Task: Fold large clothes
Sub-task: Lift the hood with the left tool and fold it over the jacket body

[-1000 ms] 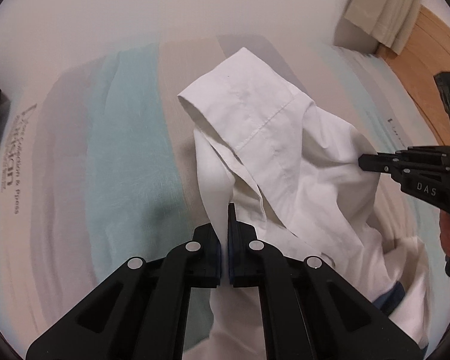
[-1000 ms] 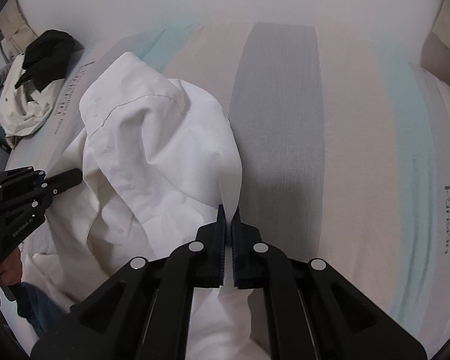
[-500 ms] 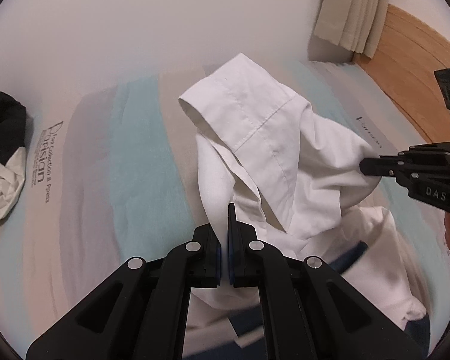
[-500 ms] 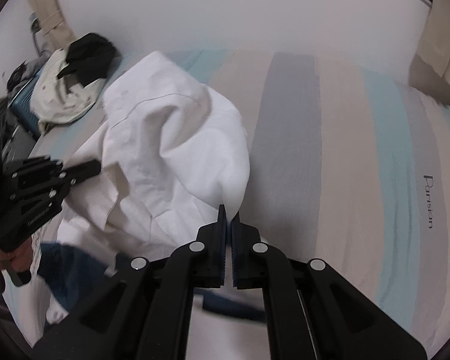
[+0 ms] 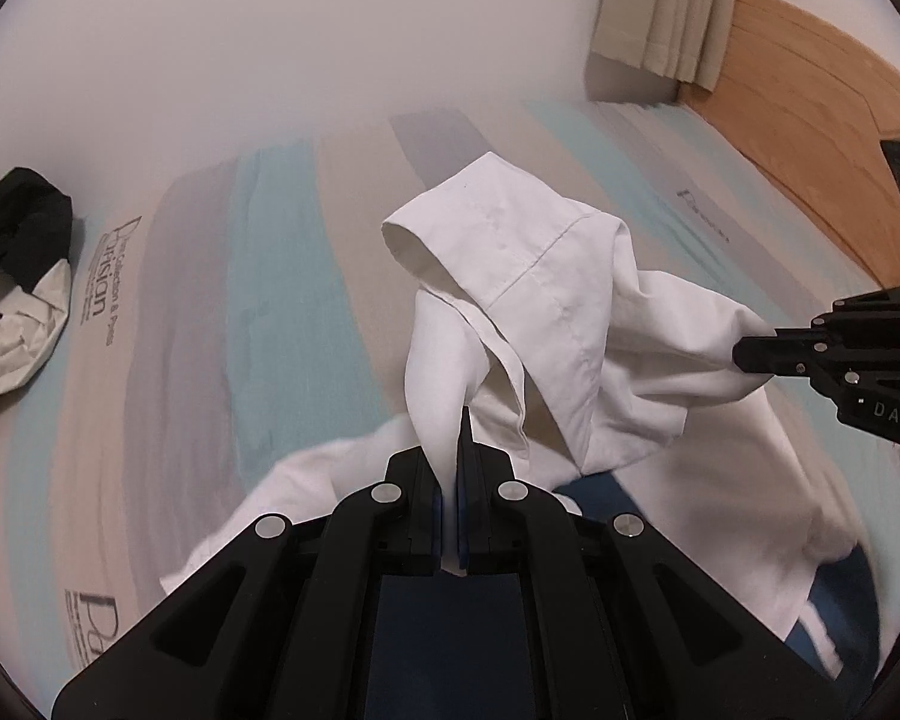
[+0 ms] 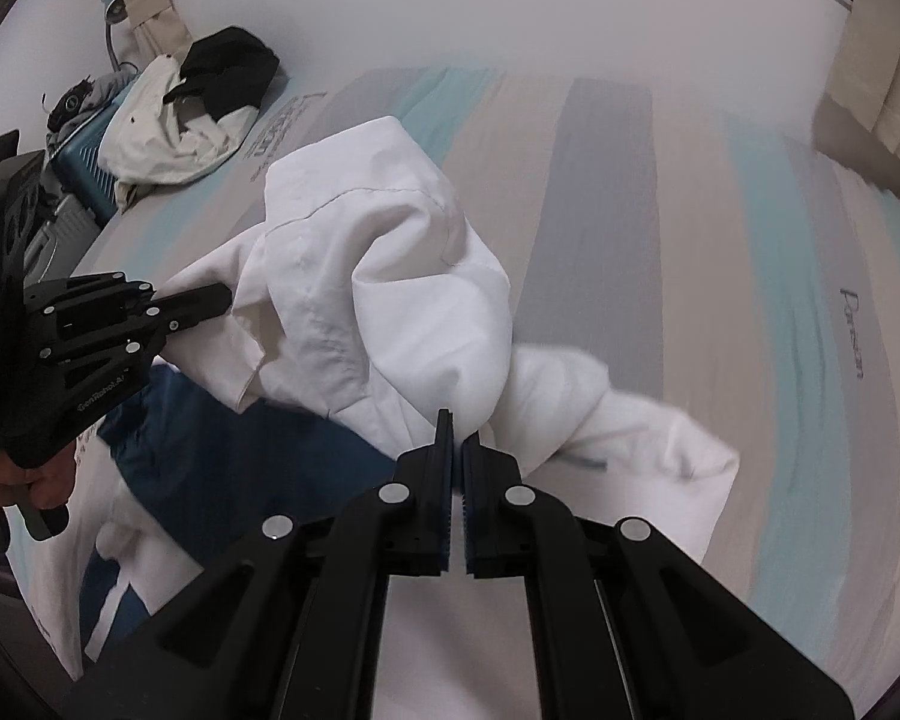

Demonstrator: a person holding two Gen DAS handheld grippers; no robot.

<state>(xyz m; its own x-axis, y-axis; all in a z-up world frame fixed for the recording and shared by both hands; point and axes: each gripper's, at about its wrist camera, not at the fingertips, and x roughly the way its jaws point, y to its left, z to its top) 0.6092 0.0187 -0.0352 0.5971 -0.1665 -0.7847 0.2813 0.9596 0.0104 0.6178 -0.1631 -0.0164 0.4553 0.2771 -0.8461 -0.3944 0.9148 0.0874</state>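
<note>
A large white shirt (image 5: 546, 300) hangs bunched between my two grippers above a striped mattress (image 5: 258, 324). My left gripper (image 5: 456, 450) is shut on a fold of its white cloth. My right gripper (image 6: 457, 441) is shut on another edge of the same shirt (image 6: 390, 276). In the left wrist view the right gripper (image 5: 750, 354) shows at the right, pinching the cloth. The right wrist view has the left gripper (image 6: 222, 297) at the left, a hand below it. The shirt's lower part trails on the bed over dark blue fabric (image 6: 222, 450).
A heap of black and cream clothes (image 5: 12, 300) lies at the mattress's left end. A teal suitcase (image 6: 84, 162) stands beyond that heap. Beige curtains (image 5: 666, 12) and a wooden headboard (image 5: 810, 138) are at the right. A white wall backs the bed.
Both grippers have drawn back toward the near edge and risen a little, pulling the shirt with them. More of the mattress and the dark blue fabric has come into view.
</note>
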